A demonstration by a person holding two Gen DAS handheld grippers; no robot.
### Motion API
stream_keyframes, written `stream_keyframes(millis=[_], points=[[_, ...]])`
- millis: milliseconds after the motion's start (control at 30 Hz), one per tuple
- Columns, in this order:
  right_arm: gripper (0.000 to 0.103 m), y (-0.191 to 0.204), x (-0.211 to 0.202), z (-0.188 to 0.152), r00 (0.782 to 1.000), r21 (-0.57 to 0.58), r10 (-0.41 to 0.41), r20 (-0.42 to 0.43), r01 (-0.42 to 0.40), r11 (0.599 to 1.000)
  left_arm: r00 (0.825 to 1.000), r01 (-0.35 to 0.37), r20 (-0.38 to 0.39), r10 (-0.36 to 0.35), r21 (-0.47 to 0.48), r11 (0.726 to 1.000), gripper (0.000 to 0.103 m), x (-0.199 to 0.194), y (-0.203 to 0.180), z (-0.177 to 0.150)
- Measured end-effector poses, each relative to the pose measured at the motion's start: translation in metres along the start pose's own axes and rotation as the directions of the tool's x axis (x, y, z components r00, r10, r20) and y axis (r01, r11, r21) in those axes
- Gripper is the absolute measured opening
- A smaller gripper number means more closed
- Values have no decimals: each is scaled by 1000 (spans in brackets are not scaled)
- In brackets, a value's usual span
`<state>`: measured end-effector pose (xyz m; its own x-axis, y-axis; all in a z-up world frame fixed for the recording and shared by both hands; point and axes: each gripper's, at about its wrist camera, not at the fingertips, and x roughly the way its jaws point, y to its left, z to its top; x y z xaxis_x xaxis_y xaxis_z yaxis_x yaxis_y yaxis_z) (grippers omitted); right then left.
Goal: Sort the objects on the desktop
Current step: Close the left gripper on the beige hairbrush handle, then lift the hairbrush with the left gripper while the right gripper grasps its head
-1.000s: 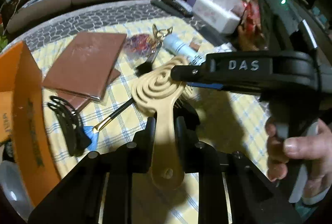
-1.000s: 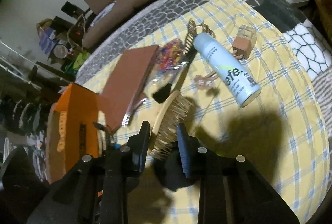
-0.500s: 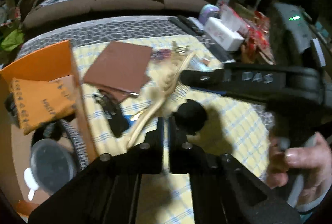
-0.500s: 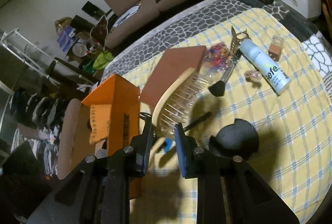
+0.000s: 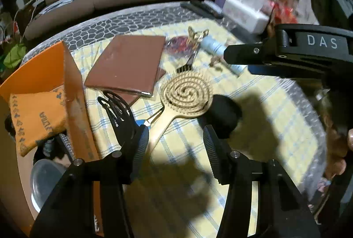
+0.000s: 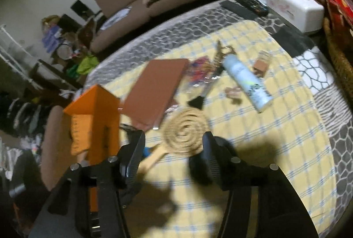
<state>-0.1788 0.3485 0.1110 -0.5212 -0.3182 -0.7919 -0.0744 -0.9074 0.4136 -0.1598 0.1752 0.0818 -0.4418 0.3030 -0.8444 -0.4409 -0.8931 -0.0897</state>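
A beige spiral hairbrush lies bristles up on the yellow checked cloth, its handle pointing toward my left gripper; it also shows in the right wrist view. My left gripper is open and empty just behind the handle. My right gripper is open and empty above the brush. An orange box stands at the left with an orange pouch inside. A black round object lies by the brush head.
A brown notebook, a black hair clip, a makeup brush, a pale blue spray bottle, a bag of coloured bands and a small brown bottle lie on the cloth. A tissue box and remotes sit beyond.
Both grippers have opened and let go of the hairbrush. It now lies flat on the cloth, bristles up. Both grippers have drawn back a little.
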Motion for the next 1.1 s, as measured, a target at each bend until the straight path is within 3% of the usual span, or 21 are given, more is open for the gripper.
stream_keyframes(millis=[367,667,767,933,1100], points=[[58,-35,67,-2,997,69,-5,-80,11,998,992,-93,-81,92,-3,996,48,65,-1,-2],[56,-28,87,-7,995,28,7,-102,-5,1000,991,-115,-68,114,-13,993,49,77,3,-8],[44,-27,87,-9,995,24,9,-98,-6,1000,991,-126,-57,124,-24,992,31,74,5,-9],[34,-30,73,-7,997,39,37,-63,-35,999,994,-102,-45,101,-34,994,28,69,6,-10],[32,-25,53,-4,998,25,52,-28,-51,998,997,-69,-33,68,-47,997,23,60,0,-11]])
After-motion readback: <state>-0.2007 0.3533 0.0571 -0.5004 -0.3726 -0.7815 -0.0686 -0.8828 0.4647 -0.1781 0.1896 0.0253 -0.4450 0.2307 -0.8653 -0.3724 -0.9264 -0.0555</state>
